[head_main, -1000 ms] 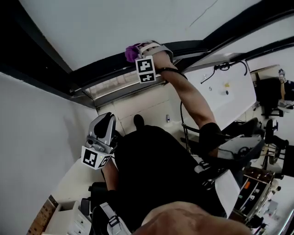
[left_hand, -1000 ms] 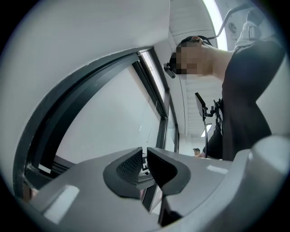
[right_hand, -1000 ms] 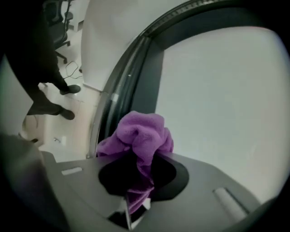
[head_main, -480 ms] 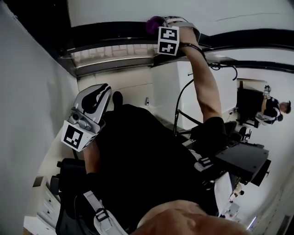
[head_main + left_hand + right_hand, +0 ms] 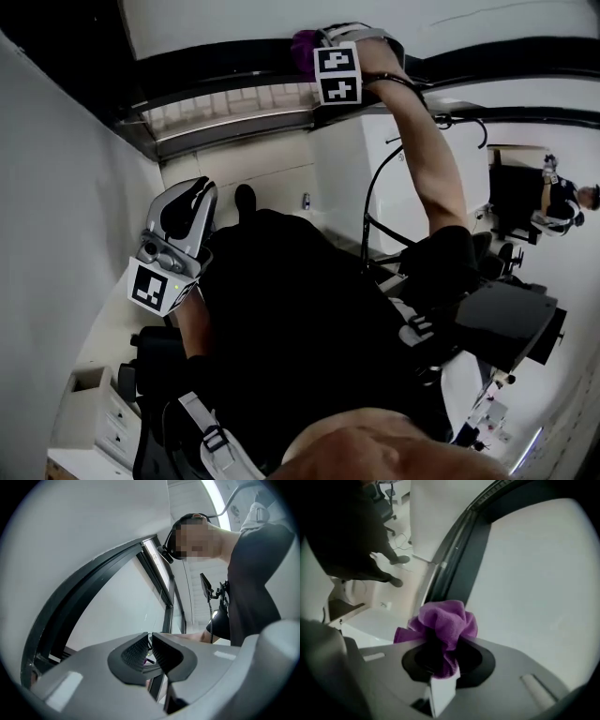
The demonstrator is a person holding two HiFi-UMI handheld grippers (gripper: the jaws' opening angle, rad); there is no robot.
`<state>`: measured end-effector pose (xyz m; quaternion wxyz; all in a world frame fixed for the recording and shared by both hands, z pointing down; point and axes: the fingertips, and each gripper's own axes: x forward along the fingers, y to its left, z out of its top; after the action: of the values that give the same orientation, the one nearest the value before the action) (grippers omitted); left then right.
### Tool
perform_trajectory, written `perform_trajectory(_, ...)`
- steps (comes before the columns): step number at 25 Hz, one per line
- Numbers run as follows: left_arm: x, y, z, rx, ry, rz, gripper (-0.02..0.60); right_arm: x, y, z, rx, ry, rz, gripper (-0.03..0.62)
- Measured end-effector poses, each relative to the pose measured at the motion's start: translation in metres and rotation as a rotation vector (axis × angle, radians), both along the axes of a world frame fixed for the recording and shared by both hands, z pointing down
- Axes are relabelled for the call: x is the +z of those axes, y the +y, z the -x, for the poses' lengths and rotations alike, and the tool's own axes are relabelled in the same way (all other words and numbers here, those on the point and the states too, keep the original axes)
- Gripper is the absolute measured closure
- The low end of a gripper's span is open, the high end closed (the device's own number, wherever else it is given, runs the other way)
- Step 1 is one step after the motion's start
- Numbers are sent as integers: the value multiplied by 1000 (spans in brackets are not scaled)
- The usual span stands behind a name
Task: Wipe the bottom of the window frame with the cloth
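A bunched purple cloth is pinched in my right gripper, which is shut on it. In the head view the right gripper is raised overhead, pressing the cloth against the dark window frame. That frame runs diagonally just behind the cloth in the right gripper view. My left gripper hangs low beside the person's torso, away from the frame. Its ribbed jaws are shut with nothing between them, and they point toward the frame's black bars.
White wall panels flank the window, and its pale pane is beside the frame. Below are a white cabinet, a black cable along the wall and office chairs. Another person stands far right.
My right gripper has slid a little left along the window frame with the cloth still in it. The head view has swung round. The left gripper stays low by the torso.
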<state>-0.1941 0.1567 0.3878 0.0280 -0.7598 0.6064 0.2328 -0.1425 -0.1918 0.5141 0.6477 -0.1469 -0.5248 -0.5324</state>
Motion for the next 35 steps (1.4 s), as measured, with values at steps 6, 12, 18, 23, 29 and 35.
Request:
perform_trajectory(6,-4,-2,3,-24,-13,20,558,7,52,-64,-18,118,112,539)
perform_trajectory(12,2,-3,15,-48,-12,59,558,-48,58,-60,100,-326,329,536)
perform_trajectory(18,-14,-31,-17,25,-58,72,558,-71,-44,-9,387,-875,417,536)
perform_trajectory(23,-15,-46,-31,45,-82,106,558,-68,22,-86,276,-603,714,537)
perform_trajectory(29,-14,-66,-46,94,-88,147,558,-74,-71,-86,589,-1370,877,536)
perform_trajectory(35,-26,-95,-82,160,-147,169,558,-35,-35,-57,239,-1157,729,536)
